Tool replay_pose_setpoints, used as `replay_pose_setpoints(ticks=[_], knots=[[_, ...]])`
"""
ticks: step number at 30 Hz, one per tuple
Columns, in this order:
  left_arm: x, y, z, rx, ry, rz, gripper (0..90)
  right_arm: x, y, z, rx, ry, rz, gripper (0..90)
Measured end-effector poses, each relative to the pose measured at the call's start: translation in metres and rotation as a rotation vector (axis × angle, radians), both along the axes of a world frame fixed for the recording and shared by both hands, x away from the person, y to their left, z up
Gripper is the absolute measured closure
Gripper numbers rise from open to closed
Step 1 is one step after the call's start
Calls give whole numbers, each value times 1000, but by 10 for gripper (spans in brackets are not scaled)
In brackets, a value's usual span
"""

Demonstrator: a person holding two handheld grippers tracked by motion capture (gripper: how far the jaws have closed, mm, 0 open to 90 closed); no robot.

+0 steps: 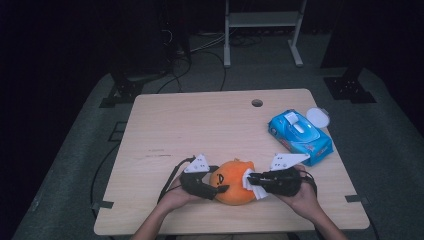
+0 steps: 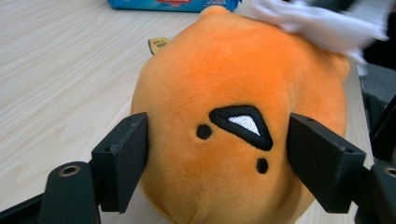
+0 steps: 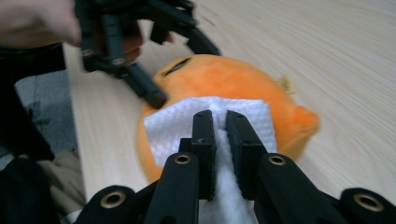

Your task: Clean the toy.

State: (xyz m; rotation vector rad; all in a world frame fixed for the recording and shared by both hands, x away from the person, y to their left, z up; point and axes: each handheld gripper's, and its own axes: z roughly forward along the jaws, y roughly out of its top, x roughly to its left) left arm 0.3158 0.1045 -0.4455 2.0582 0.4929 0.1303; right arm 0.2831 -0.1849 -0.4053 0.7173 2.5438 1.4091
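An orange round plush toy (image 1: 233, 182) with a stitched black face lies near the table's front edge. My left gripper (image 1: 216, 190) holds it from the left; in the left gripper view both jaws press into the plush toy (image 2: 233, 126) on either side of its face. My right gripper (image 1: 251, 176) comes in from the right, shut on a white wet wipe (image 1: 252, 187). In the right gripper view the wet wipe (image 3: 177, 123) lies flat against the plush toy (image 3: 219, 81), pinched between the two jaws. The left gripper (image 3: 140, 79) shows behind it.
A blue wet-wipe pack (image 1: 299, 136) with its round lid flipped open lies at the table's right side. The wooden table (image 1: 190, 125) has a cable hole (image 1: 257, 103) near its far edge. Black stands and a white frame stand on the floor beyond.
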Motion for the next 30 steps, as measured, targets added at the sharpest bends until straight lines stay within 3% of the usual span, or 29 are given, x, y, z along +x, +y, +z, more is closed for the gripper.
replay_pose_setpoints(ticks=[3,7,9,12,16,20,26,30], knots=[[-1,-1,0,-6,-9,-4,234,1,0,-1,-4,-1,-3,816],[-5,-6,1,4,-45,-44,233,14,-11,-7,21,37,-50,816],[-7,-7,2,8,-55,-58,231,18,-16,-9,4,29,-80,816],[-7,-7,0,-2,-41,-44,226,19,-19,-10,12,43,-87,817],[-4,-7,-1,-6,-19,-14,223,12,-9,-5,16,31,-54,817],[-8,-9,0,17,-50,-35,215,5,5,0,3,-3,-12,816],[-8,-8,2,31,-55,-62,233,17,-5,-5,19,16,-57,817],[-4,-4,0,31,-34,-45,235,24,-18,-10,14,37,-100,816]])
